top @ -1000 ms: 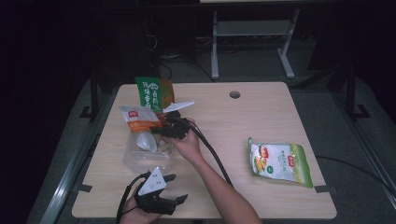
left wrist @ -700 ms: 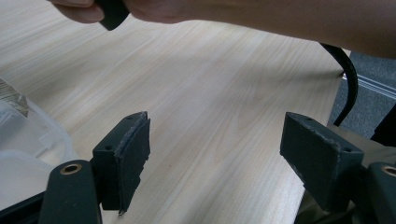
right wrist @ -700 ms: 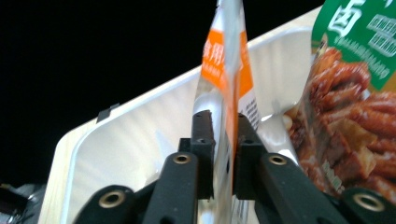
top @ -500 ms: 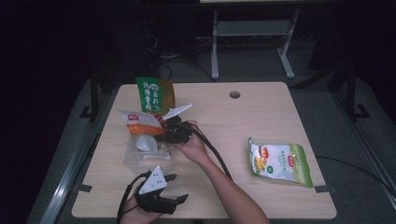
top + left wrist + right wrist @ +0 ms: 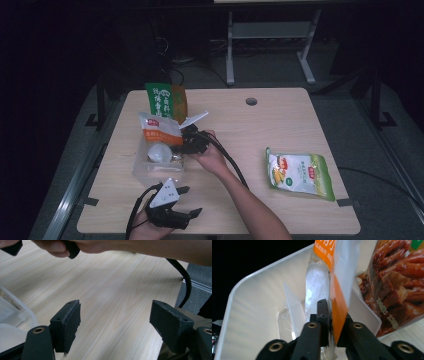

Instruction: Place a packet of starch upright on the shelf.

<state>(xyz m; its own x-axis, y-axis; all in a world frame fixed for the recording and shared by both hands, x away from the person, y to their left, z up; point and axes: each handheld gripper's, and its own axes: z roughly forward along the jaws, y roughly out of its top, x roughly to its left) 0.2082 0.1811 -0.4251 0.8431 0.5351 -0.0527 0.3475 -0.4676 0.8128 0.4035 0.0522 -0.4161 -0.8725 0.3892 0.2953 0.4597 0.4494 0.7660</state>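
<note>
An orange snack packet [image 5: 159, 131] stands in a clear plastic bin [image 5: 145, 172] at the table's left. My right gripper [image 5: 187, 142] reaches into the bin from the right. In the right gripper view the packet's orange edge [image 5: 339, 302] sits between the jaws of that gripper [image 5: 334, 315]. They have just been opening and stand slightly parted around it. A clear bag of white contents [image 5: 317, 285] and a brown snack packet [image 5: 394, 282] lie beside it. My left gripper [image 5: 185, 202] rests open near the front edge, with bare wood between its jaws [image 5: 115, 322].
A green packet [image 5: 166, 102] stands upright behind the bin. A yellow-green packet [image 5: 299, 173] lies flat on the table's right side. A round cable hole [image 5: 251, 101] is at the back. The right gripper's black cable [image 5: 232, 162] runs along the forearm.
The right gripper has barely shifted at the bin with the orange packet. The left gripper has kept still.
</note>
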